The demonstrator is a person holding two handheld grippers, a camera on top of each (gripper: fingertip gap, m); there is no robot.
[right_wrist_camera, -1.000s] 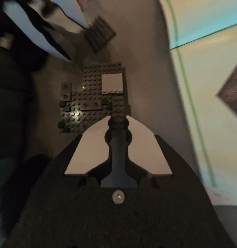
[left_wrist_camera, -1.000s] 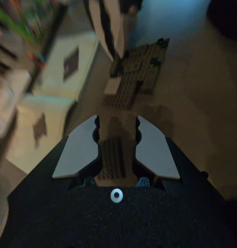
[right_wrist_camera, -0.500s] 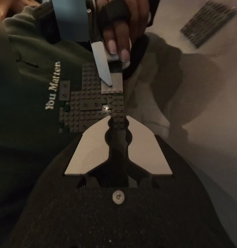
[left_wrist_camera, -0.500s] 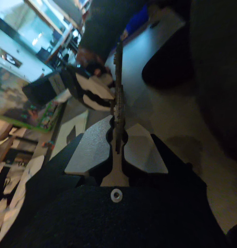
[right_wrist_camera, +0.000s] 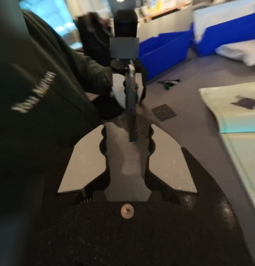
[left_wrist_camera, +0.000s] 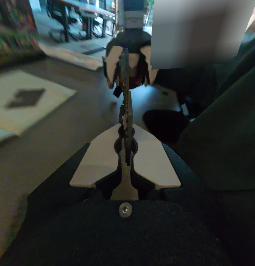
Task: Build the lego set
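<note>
I count two grippers, one assembled lego plate and one loose plate. Nearest me, my left gripper (left_wrist_camera: pixel 126 129) has its two pale, matte, wedge-shaped fingers (left_wrist_camera: pixel 101 159) clenched on the near edge of the grey studded lego plate assembly (left_wrist_camera: pixel 127 103), which stands edge-on and upright, lifted off the surface (left_wrist_camera: pixel 63 138). Half a second ago this same plate was already pinched here, but tilted against a different background; now it runs straight away from me toward the other gripper.

On the other side, my right gripper (right_wrist_camera: pixel 126 128) has its fingers (right_wrist_camera: pixel 86 159) spread apart with the scalloped black inner edges showing, and the thin edge of the assembly (right_wrist_camera: pixel 131 109) hangs in the gap without clearly touching either finger. A second ago these fingers were closed on that plate while it lay flat; now they are released.

Farther out, a single dark ribbed loose plate (right_wrist_camera: pixel 164 112) lies flat on the grey surface, to the right of the assembly. Toward the right edge of the surface sits a pale instruction sheet (right_wrist_camera: pixel 237 115) with a dark diamond shape printed on it; the left view shows two such pale sheets (left_wrist_camera: pixel 30 100) toward the left edge. A person's dark green sleeve (right_wrist_camera: pixel 44 100) fills the left of the right view. Beyond are blurred blue bins (right_wrist_camera: pixel 174 44).
</note>
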